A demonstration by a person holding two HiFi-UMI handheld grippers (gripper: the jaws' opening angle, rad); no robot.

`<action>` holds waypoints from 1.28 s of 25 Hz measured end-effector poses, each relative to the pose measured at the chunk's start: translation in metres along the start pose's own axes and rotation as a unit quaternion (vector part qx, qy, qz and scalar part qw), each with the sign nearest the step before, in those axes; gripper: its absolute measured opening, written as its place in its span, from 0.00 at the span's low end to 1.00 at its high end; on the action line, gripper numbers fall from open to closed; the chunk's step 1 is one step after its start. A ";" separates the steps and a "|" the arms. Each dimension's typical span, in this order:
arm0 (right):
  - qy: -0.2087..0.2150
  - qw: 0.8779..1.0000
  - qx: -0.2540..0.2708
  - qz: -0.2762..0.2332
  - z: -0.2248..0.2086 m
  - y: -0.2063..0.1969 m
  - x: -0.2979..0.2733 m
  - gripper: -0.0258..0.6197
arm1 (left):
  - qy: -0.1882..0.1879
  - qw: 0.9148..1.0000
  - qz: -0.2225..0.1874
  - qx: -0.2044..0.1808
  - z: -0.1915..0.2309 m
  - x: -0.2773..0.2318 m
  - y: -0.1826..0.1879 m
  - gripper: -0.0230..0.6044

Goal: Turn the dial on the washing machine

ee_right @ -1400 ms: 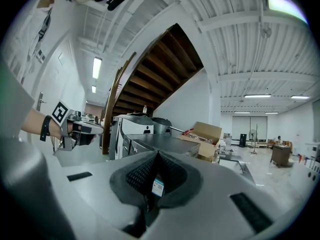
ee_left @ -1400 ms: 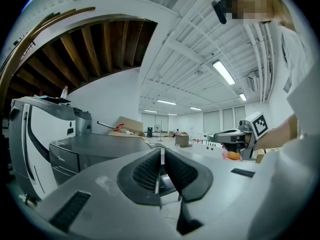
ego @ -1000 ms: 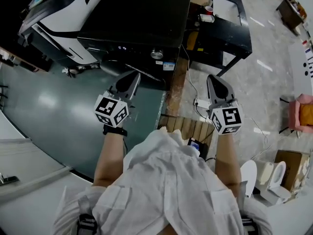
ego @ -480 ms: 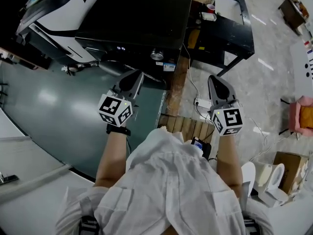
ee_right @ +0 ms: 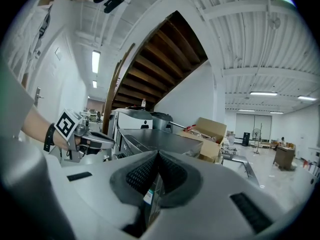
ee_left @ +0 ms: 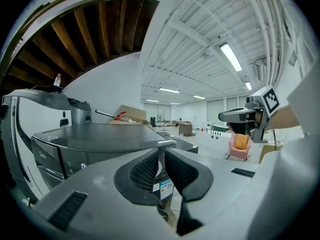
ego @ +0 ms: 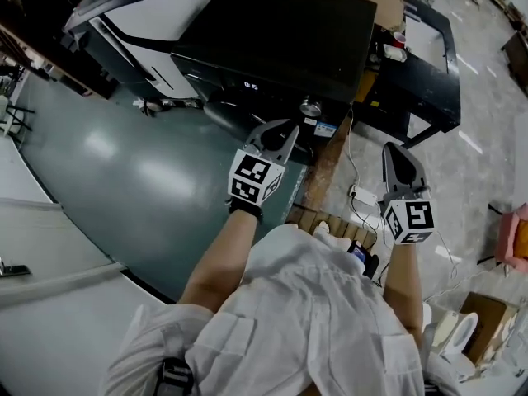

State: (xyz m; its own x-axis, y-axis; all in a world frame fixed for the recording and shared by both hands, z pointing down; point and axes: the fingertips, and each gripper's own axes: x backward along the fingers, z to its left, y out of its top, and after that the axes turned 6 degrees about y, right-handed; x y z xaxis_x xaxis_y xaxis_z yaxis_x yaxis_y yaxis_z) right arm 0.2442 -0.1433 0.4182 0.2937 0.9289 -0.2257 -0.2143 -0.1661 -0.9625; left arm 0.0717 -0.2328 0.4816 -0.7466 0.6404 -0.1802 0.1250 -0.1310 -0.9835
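Observation:
The black washing machine (ego: pixel 280 31) stands ahead of me, with its round silver dial (ego: pixel 310 107) on the front panel near the right corner. My left gripper (ego: pixel 286 127) is shut and empty, its tips just below and left of the dial, apart from it. From the left gripper view, the shut left gripper (ee_left: pixel 161 151) points along the machine's top (ee_left: pixel 100 134) at a label (ee_left: pixel 165 186). My right gripper (ego: pixel 393 148) hangs to the right of the machine over the floor. Its tips (ee_right: pixel 158 156) meet with nothing between them.
A white and black appliance (ego: pixel 157 15) stands left of the machine. A black table (ego: pixel 421 64) with a red cup (ego: pixel 399 38) sits to the right. A power strip (ego: pixel 363 195) and cables lie on the floor by a wooden pallet (ego: pixel 330 221). A cardboard box (ee_right: pixel 210 131) stands behind.
The left gripper has moved forward and lower, closer to the dial. The head view has shifted, so the machine sits further right in it. The right gripper has edged forward slightly.

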 end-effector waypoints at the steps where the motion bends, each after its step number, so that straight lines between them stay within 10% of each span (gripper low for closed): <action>1: 0.003 1.000 0.001 0.002 0.000 0.001 -0.003 0.04 | 0.005 1.000 0.003 -0.001 0.000 -0.005 -0.004 0.07; 32: 0.095 0.995 0.023 0.017 -0.042 0.003 -0.036 0.04 | 0.128 0.980 0.141 0.062 0.022 -0.116 -0.082 0.43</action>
State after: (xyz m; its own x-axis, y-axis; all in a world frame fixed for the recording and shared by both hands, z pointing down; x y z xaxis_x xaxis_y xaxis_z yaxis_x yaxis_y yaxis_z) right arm 0.2724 -0.1911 0.4166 0.4549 0.8430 -0.2869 -0.2678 -0.1778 -0.9469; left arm 0.1338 -0.3128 0.5835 -0.5033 0.7324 -0.4587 0.2106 -0.4108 -0.8871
